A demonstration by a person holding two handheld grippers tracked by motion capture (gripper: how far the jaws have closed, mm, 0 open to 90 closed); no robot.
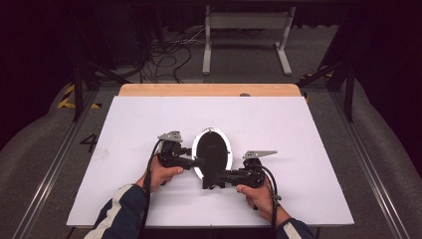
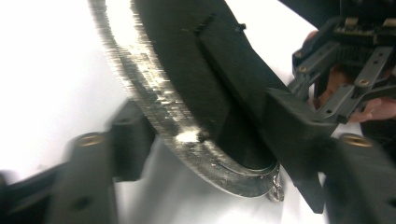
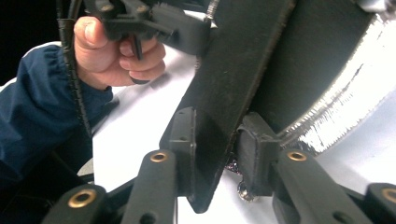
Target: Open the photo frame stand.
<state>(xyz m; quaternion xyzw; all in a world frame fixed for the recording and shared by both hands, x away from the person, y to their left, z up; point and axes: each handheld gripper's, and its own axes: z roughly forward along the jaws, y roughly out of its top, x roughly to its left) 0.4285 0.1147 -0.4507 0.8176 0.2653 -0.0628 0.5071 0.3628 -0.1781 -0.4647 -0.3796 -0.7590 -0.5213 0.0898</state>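
The right tool (image 3: 217,144) is clenched on the black support flap (image 3: 233,70). In the right gripper view its two black pads press against opposite faces of the flap, close to the flap's lower end. In the high view the right tool (image 1: 217,179) lies level above the table and points toward the left edge, with the right hand (image 1: 254,191) behind it.

The flap belongs to the back of the oval frame (image 1: 211,149). The frame has a black back panel and a glittering silver rim (image 3: 336,102). It is tilted, with its lower end at the tools.

The left tool (image 2: 210,135) straddles the lower left part of the frame. In the left gripper view one jaw stands just outside the silver rim (image 2: 154,93). The other jaw lies against the black flap (image 2: 243,79) on the back side. Motion blur hides the pad contact, so it cannot be told whether this tool is clenched or released. In the high view the left tool (image 1: 198,162) points toward the right edge, and the left hand (image 1: 161,174) holds its grip.

The frame sits over the middle of the white table (image 1: 149,129), somewhat closer to the near edge than to the far edge. Both tools meet it from opposite sides. A wooden strip (image 1: 209,89) runs along the far edge. Dark blue sleeves (image 3: 37,107) enter across the near edge.
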